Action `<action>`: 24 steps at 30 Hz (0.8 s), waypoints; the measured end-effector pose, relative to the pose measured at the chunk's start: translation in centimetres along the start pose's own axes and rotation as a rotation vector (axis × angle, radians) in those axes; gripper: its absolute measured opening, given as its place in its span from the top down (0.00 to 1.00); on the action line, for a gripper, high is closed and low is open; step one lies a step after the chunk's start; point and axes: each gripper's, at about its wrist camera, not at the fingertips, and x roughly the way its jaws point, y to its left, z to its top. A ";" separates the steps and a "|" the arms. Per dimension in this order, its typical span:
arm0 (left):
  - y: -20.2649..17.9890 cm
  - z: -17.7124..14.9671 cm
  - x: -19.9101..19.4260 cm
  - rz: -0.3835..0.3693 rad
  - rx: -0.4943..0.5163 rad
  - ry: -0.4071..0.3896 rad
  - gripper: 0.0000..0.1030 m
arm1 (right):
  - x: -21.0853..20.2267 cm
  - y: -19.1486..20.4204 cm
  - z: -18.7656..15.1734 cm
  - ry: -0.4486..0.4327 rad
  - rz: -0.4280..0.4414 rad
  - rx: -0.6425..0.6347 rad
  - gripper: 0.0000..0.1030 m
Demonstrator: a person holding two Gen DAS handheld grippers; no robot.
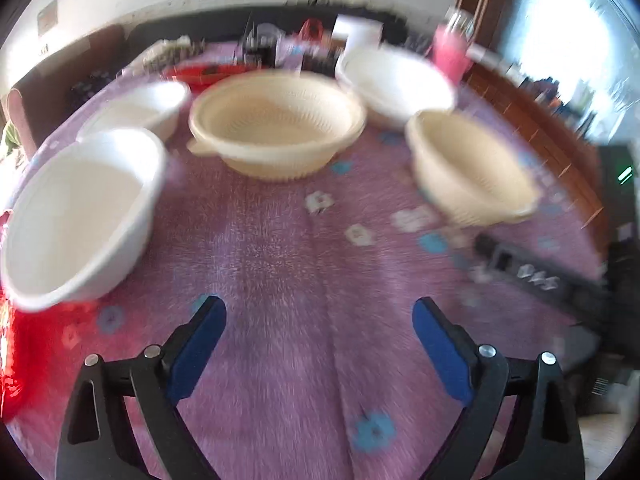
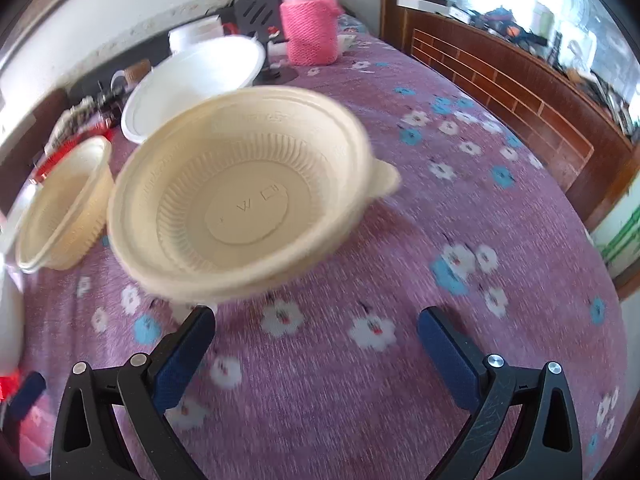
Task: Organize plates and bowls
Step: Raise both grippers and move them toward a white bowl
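Note:
In the left wrist view my left gripper (image 1: 320, 314) is open over the purple flowered cloth (image 1: 280, 264), with nothing between its fingers. Ahead stand a ribbed beige bowl (image 1: 276, 124) and a second beige bowl (image 1: 468, 168) to the right. A large white bowl (image 1: 80, 216) is near left, another white bowl (image 1: 140, 108) stands behind it, and a third (image 1: 396, 84) at the back right. In the right wrist view my right gripper (image 2: 316, 322) is open and empty. A beige bowl (image 2: 240, 196) sits just beyond its left fingertip (image 2: 200, 328).
A smaller beige bowl (image 2: 64, 204) and a white bowl (image 2: 200, 80) stand left and behind. A pink knit-covered bottle (image 2: 308, 28) is at the back. A wooden slatted board (image 2: 500, 92) borders the cloth on the right. Clutter lines the far edge (image 1: 260, 48). Something red (image 1: 12, 360) lies at left.

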 end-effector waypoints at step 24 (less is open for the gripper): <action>16.1 6.8 -43.9 0.244 -0.043 -0.608 0.06 | -41.3 3.3 4.4 -0.807 0.444 -0.079 0.00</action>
